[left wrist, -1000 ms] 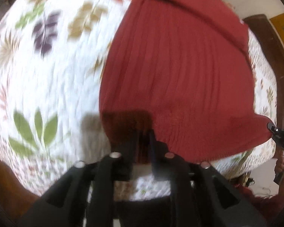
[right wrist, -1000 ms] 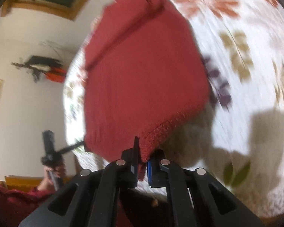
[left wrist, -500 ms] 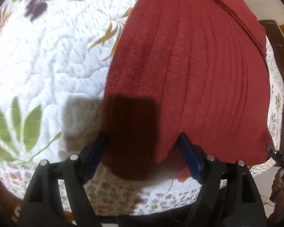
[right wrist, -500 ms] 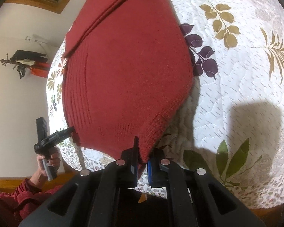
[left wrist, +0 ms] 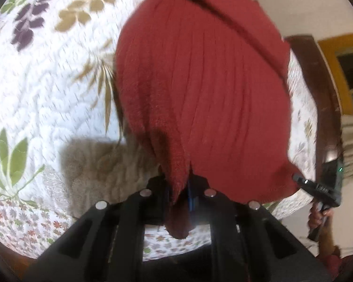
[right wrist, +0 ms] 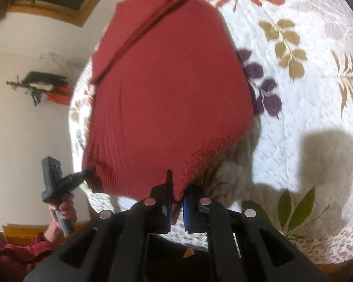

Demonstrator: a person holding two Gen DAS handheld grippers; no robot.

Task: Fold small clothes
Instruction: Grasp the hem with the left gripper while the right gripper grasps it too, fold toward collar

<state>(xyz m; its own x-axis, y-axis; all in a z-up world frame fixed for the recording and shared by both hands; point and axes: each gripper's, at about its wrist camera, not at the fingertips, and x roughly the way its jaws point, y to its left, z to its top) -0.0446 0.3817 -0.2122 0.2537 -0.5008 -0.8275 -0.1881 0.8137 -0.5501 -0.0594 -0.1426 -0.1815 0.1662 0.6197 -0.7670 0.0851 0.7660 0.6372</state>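
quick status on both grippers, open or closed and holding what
Left gripper: shut on a near corner of the red ribbed knit garment.
Right gripper: shut on the garment's other near corner.

Red ribbed knit garment (left wrist: 200, 89), one piece, folded layer showing at its far end. Near hem lifted off the floral quilted bed (left wrist: 47, 89), each near corner pinched in a tool; far part lies on the bed.

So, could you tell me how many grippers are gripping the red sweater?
2: the left gripper pinches one near hem corner of the red sweater, the right gripper the other.
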